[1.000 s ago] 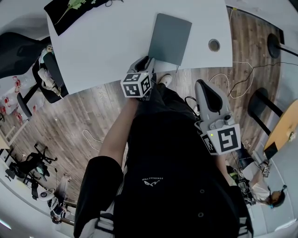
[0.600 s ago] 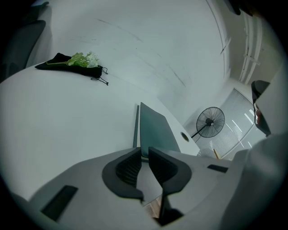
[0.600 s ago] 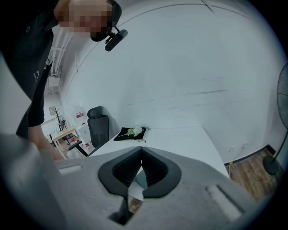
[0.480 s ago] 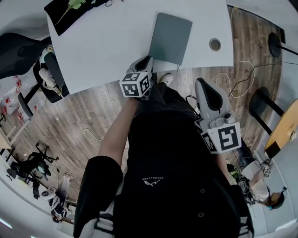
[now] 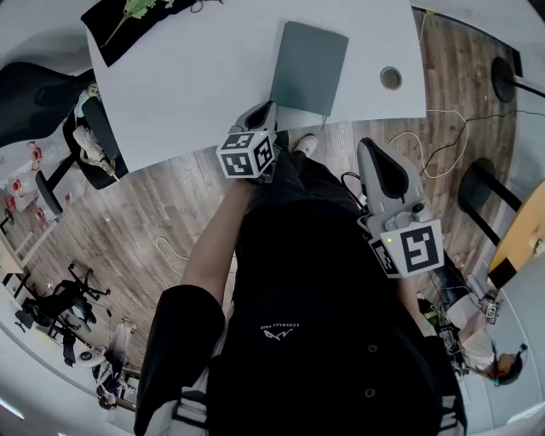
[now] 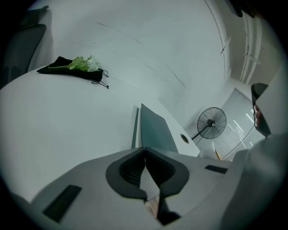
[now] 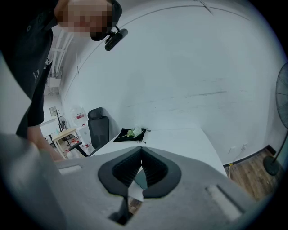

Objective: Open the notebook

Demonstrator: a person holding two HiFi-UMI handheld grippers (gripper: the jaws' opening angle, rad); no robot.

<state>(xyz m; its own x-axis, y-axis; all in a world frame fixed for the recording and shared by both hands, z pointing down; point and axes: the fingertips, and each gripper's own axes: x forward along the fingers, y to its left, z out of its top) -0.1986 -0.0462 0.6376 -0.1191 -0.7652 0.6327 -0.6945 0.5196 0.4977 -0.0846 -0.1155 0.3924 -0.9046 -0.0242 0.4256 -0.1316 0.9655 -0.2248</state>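
A closed grey-green notebook [image 5: 310, 66] lies flat on the white table [image 5: 196, 77], near its front edge. In the left gripper view the notebook [image 6: 155, 131] lies just ahead of the jaws. My left gripper [image 5: 266, 112] hovers at the table's front edge, just short of the notebook's near left corner, jaws shut on nothing [image 6: 145, 149]. My right gripper [image 5: 375, 160] hangs off the table over the wooden floor, to the right of the person's body, also shut and empty [image 7: 141, 152].
A black cloth with a green-and-white flower sprig [image 5: 140, 19] lies at the table's far left. A round cable grommet [image 5: 391, 79] sits right of the notebook. Black office chairs [image 5: 38, 94] stand left of the table. Cables [image 5: 434, 140] trail on the floor at right.
Almost nothing differs. The left gripper has edged very slightly up and to the left; the right gripper has drifted a little.
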